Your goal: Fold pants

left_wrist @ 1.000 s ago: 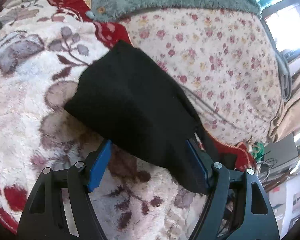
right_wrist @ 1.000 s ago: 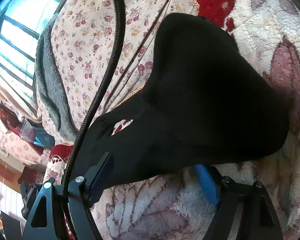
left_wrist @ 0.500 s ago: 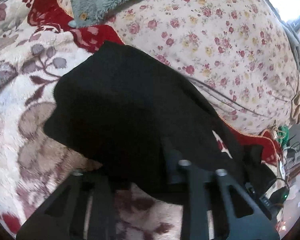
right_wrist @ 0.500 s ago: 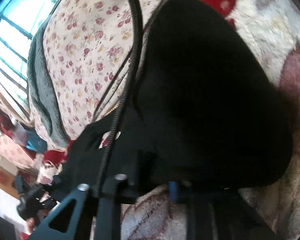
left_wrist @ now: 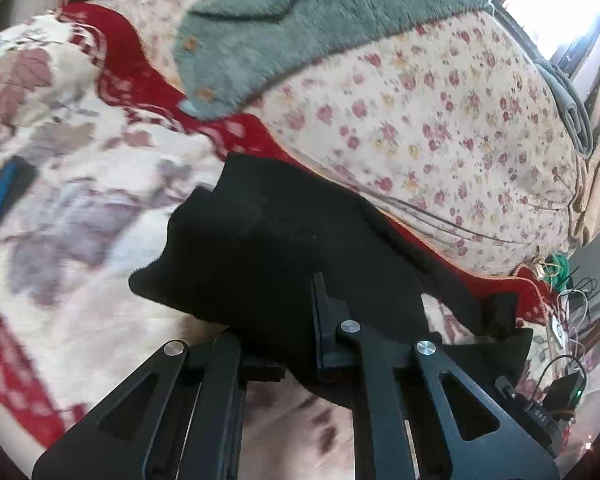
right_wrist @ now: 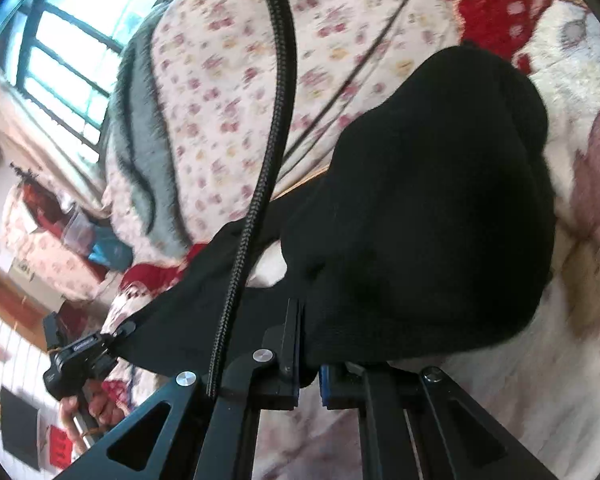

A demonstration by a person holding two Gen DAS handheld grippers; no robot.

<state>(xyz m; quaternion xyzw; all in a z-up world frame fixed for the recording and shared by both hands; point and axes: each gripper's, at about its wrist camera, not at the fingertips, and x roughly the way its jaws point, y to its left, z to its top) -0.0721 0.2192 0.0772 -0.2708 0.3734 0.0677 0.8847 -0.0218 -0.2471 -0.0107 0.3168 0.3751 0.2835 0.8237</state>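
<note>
While the black fabric pants (left_wrist: 284,240) lie bunched on the cream-and-red floral fleece blanket (left_wrist: 80,216), your left gripper (left_wrist: 300,344) pinches their near edge. Your right gripper (right_wrist: 310,376) clamps the same cloth, beside a black braided cable (right_wrist: 260,184).

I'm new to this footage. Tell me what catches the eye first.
The black pants fill the middle of both views, bunched on a red-and-cream blanket. Both grippers, left and right, are shut on the near edge. Behind lies a rose-print quilt with a grey-green fleece on it.
</note>
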